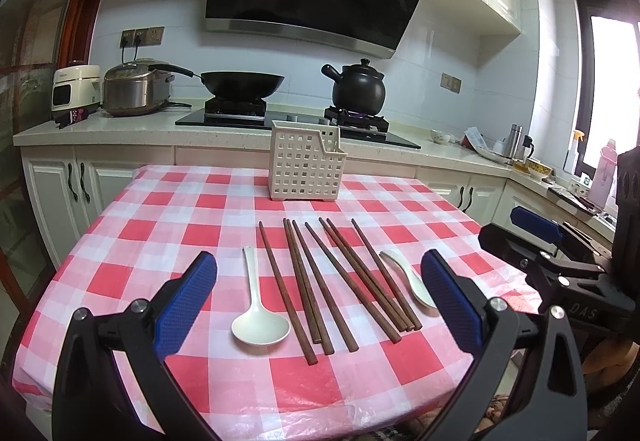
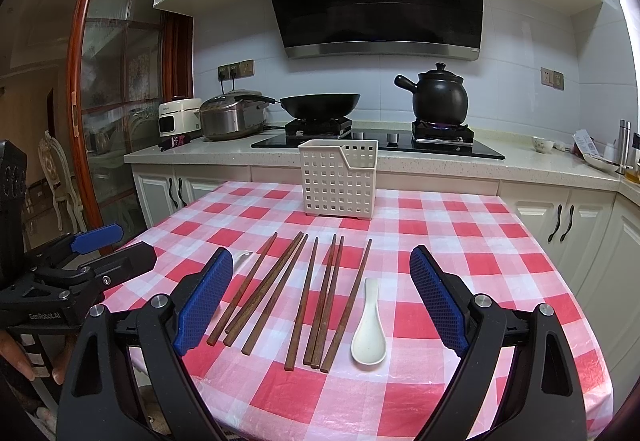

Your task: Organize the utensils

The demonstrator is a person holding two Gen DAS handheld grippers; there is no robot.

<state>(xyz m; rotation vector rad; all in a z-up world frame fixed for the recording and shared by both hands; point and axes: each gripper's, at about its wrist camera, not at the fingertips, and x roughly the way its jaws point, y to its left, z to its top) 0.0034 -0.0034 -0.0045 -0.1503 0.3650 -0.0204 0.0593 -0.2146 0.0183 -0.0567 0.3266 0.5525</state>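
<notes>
Both claws hang wide open over the table's near edge, left gripper (image 1: 320, 297) and right gripper (image 2: 322, 297) gripping nothing. Wooden chopsticks (image 1: 340, 281) lie fanned between two white spoons (image 1: 260, 321) (image 2: 369, 333); a white slotted holder (image 1: 306, 165) stands near the far edge

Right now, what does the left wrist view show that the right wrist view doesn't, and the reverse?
Only the left wrist view shows the large spoon whole, plus a window and a pink bottle at far right. Only the right wrist view shows the wooden glass door and a chair beyond it. Both show the white basket, the brown chopsticks, the small spoon, the wok, the black pot and open tongs.
</notes>
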